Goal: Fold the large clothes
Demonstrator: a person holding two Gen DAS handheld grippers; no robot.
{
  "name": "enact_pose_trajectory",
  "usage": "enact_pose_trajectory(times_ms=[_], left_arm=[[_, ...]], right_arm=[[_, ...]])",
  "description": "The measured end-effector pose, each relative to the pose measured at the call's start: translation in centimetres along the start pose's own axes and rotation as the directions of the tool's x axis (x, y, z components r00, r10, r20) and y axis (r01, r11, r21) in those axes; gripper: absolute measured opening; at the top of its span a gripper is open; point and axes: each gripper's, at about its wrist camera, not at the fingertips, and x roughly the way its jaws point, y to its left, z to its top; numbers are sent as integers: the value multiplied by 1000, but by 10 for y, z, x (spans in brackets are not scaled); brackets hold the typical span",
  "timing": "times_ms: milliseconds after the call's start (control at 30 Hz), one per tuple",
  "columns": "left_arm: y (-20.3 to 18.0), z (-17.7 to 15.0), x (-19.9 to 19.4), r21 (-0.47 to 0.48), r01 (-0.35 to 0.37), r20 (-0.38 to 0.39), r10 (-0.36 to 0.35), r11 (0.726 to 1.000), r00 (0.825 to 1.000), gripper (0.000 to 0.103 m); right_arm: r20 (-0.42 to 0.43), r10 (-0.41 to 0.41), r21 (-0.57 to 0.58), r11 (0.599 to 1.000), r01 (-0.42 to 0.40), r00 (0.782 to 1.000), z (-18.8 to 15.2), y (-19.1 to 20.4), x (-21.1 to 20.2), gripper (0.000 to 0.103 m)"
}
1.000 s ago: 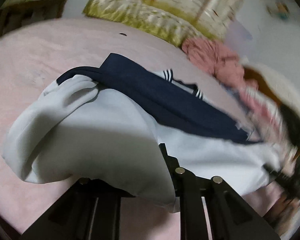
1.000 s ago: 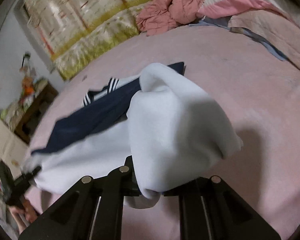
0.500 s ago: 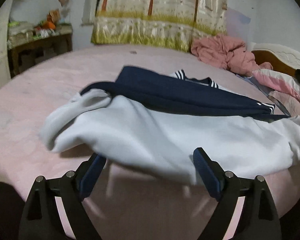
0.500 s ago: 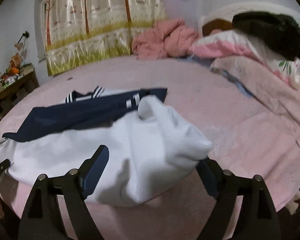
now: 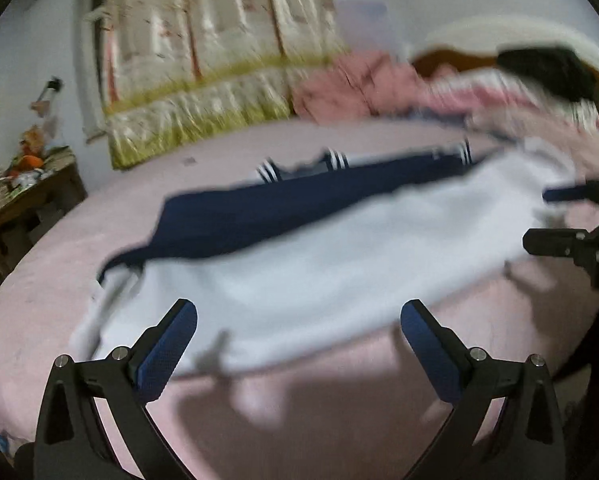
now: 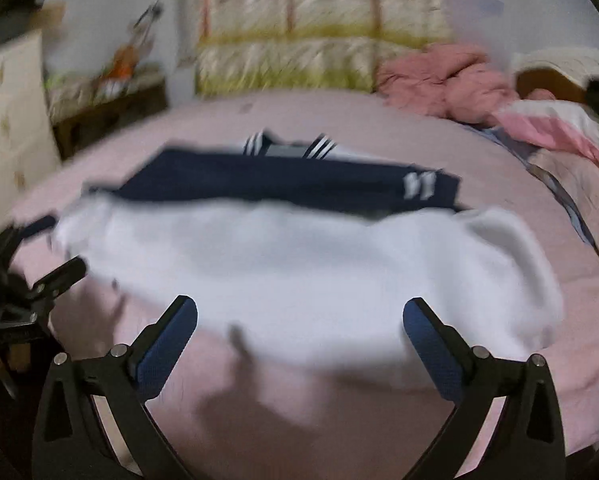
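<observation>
Both grippers have let go since a second ago: back then each was clamped on a lifted fold of the white cloth, and now I see the left gripper [image 5: 298, 322] and the right gripper [image 6: 300, 319] spread wide with nothing between their blue pads [image 5: 164, 350]. Through the left wrist camera, the white and navy garment [image 5: 319, 264] lies folded across the pink bed [image 5: 39, 300], its near white hem just ahead of my fingertips and not touching them. Navy fabric with white stripes runs along the far side of the white part. Through the right wrist camera the same garment [image 6: 299, 276] sits flat in a long band, with a rounded white bulge at its right end. My right gripper shows at the right edge of the left view [image 5: 567, 220], and the left one at the left edge of the right view [image 6: 49, 248], each just beside an end of the garment. Crumpled pink bedding [image 6: 443, 80] rests farther back near the patterned curtain [image 5: 203, 64]. Both views are blurred.
</observation>
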Motion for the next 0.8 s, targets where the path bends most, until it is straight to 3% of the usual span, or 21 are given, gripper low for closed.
enact_pose_trajectory(times_ms=[100, 167, 267, 333, 400, 467, 533, 567, 600, 633, 667, 700, 800], left_arm=[[-9, -11, 10, 54, -21, -69, 24, 998, 997, 103], [-14, -12, 21, 83, -84, -100, 92, 993, 991, 103], [-5, -6, 32, 89, -214, -108, 223, 973, 969, 103], [3, -2, 38, 91, -301, -101, 309, 949, 946, 103], [20, -1, 51, 84, -300, -145, 309, 950, 940, 103], [31, 2, 57, 101, -305, -130, 316, 947, 940, 103], [36, 3, 62, 148, -312, -115, 329, 939, 937, 97], [39, 3, 63, 160, -288, -118, 308, 944, 944, 64], [41, 3, 66, 174, -286, -127, 309, 942, 943, 44], [42, 4, 65, 179, -284, -111, 306, 942, 945, 40], [40, 3, 60, 177, -275, -95, 295, 945, 951, 26], [37, 4, 53, 176, -283, -74, 299, 943, 951, 24], [36, 8, 22, 104, -256, -52, 262, 961, 964, 21]], right_arm=[[-88, -44, -175, 984, 28, 995, -13, 29, 17, 102], [-147, -97, -227, 972, 62, 984, -22, 36, 33, 102], [-146, -103, -147, 986, 81, 984, -20, 21, 35, 102], [-119, -231, -180, 962, 208, 966, -13, 9, 39, 102], [-119, -285, -203, 945, 258, 951, -10, -5, 43, 102], [-137, -233, -191, 960, 205, 963, -7, -17, 44, 101], [-140, -226, -226, 955, 191, 964, -7, -18, 43, 79], [-130, -222, -252, 950, 184, 966, -8, -15, 40, 61], [-117, -245, -272, 940, 206, 962, -8, -11, 38, 38], [-101, -275, -288, 928, 236, 956, -10, -8, 37, 23], [-80, -296, -296, 919, 261, 952, -13, -8, 35, 15], [-42, -312, -290, 913, 287, 949, -15, -4, 30, 8], [20, -331, -250, 912, 325, 943, -13, 0, 7, 7]])
